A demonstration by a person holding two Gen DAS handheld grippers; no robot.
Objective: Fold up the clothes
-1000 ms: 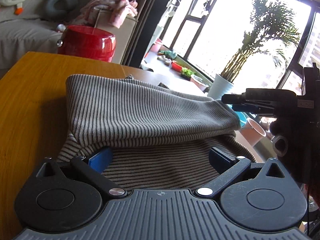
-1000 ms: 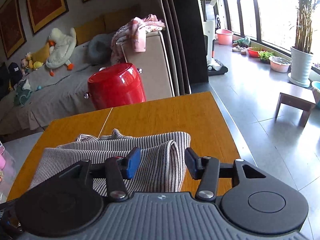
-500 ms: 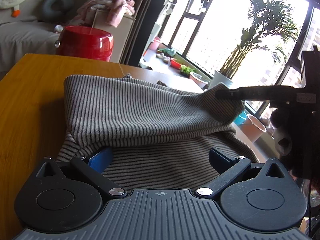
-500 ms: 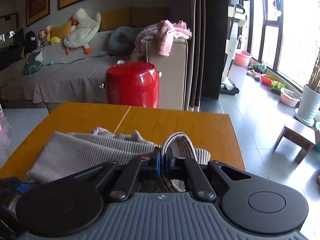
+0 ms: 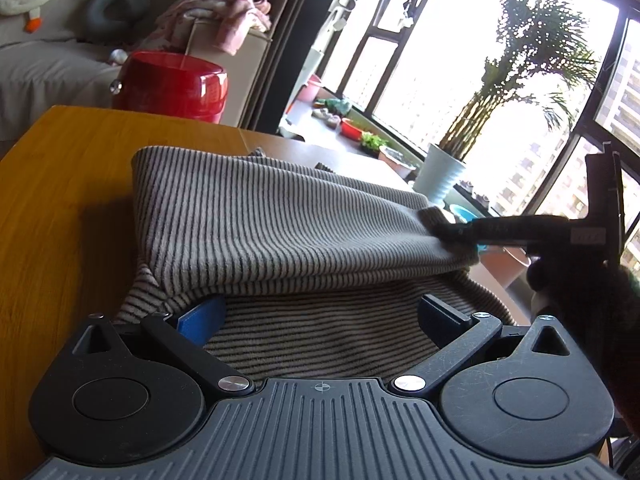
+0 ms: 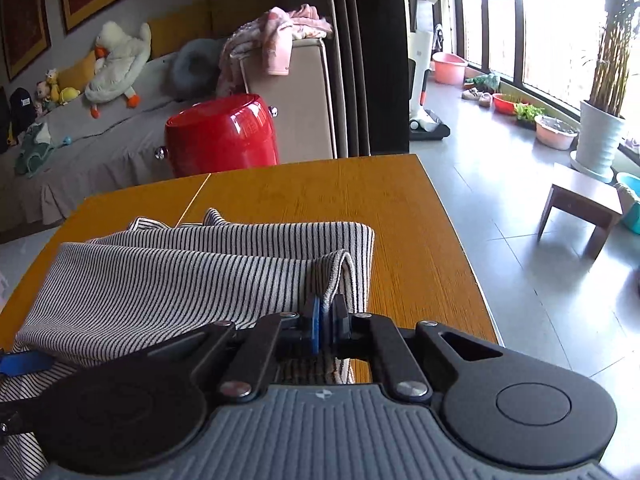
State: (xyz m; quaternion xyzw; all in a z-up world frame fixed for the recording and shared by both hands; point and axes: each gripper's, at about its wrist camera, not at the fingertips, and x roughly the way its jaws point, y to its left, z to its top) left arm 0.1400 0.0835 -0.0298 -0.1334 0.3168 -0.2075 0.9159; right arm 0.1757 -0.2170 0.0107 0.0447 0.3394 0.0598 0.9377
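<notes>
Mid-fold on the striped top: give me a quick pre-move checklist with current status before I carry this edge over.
1. Right gripper shut on the striped garment: ok, fabric edge pinched between the pads.
2. Left gripper gripping: not ok, jaws wide open with cloth lying between them.
3. Garment fully on the wooden table: cannot tell, its near edge is hidden under the grippers.
4. Table ahead of the fold free: ok, bare wood beyond the garment.
5. Red container clear of the cloth: ok, it stands beyond the table's far edge.
</notes>
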